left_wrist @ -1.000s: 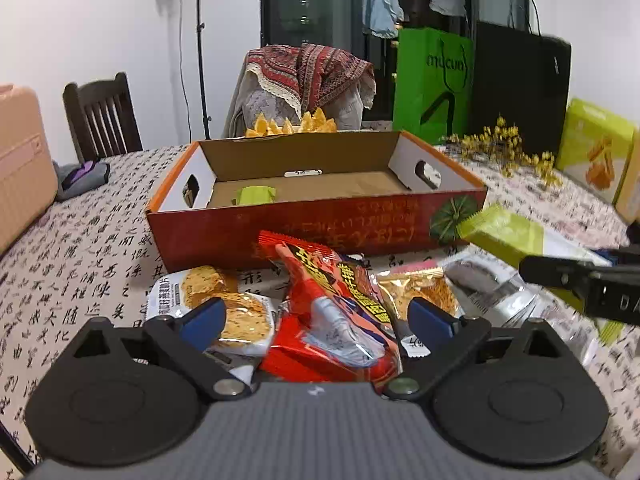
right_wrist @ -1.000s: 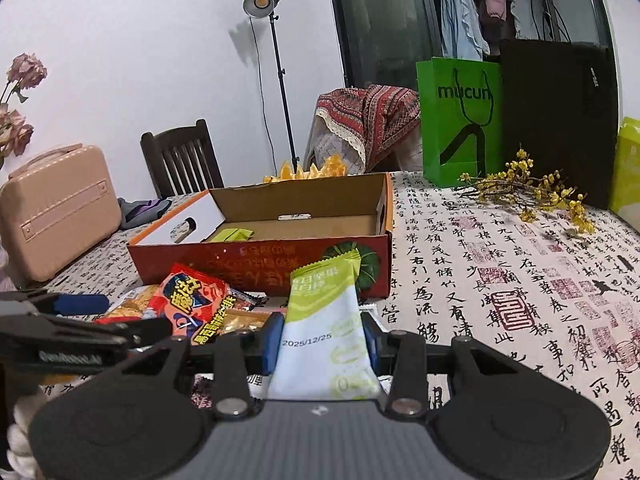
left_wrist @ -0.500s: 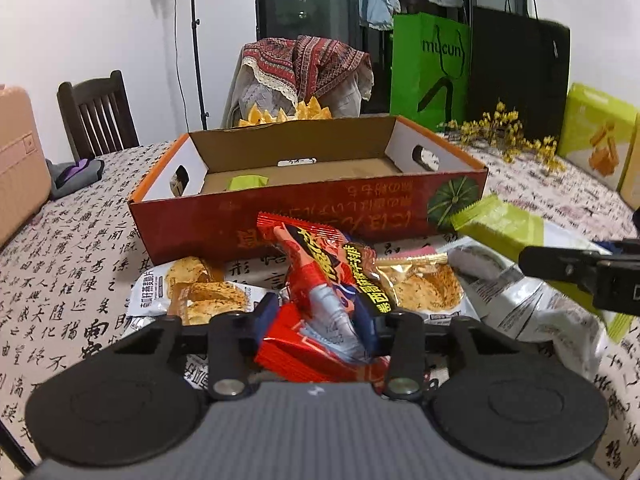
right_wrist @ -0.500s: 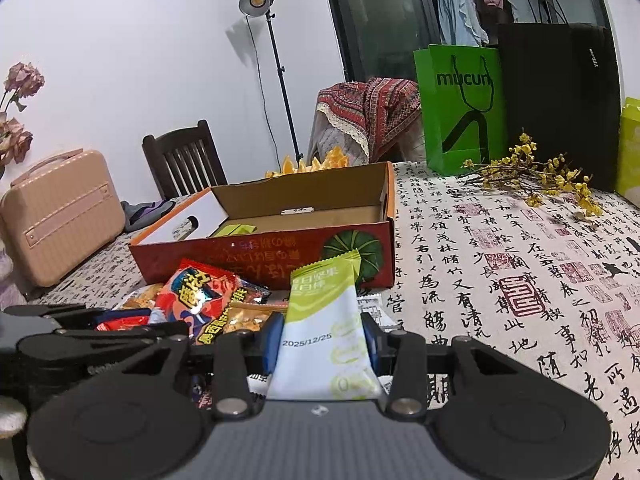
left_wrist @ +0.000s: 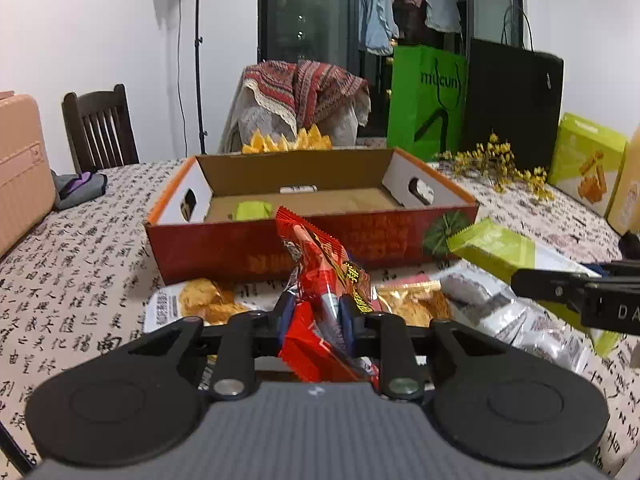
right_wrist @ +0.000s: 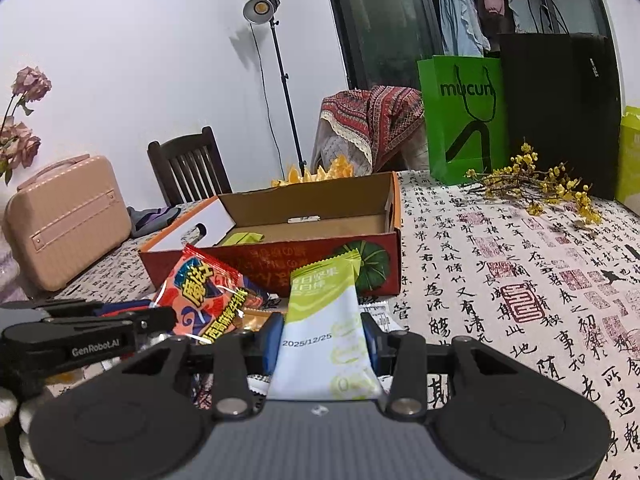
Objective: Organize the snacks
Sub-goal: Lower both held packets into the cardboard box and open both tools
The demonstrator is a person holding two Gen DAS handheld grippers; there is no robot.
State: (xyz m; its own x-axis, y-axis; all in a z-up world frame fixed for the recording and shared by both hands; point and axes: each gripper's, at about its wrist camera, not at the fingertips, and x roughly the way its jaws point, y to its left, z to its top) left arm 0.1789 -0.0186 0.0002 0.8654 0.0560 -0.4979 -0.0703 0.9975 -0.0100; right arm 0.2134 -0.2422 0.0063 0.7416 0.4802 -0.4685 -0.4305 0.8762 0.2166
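Closing since a second ago: left hand-held gripper (left_wrist: 316, 316), now pinching red snack packet (left_wrist: 320, 280). Clamping green-white sachet (right_wrist: 326, 332): right hand-held gripper (right_wrist: 323, 338), facing cardboard box (right_wrist: 280, 256).

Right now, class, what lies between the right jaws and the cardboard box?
Only the held green packet spans it, its tip overlapping the box front in the right wrist view.

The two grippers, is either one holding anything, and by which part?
Left gripper: jaws closing on the red snack packet, near its lower end. Right gripper: clamps the green-and-white snack pouch by its lower half.
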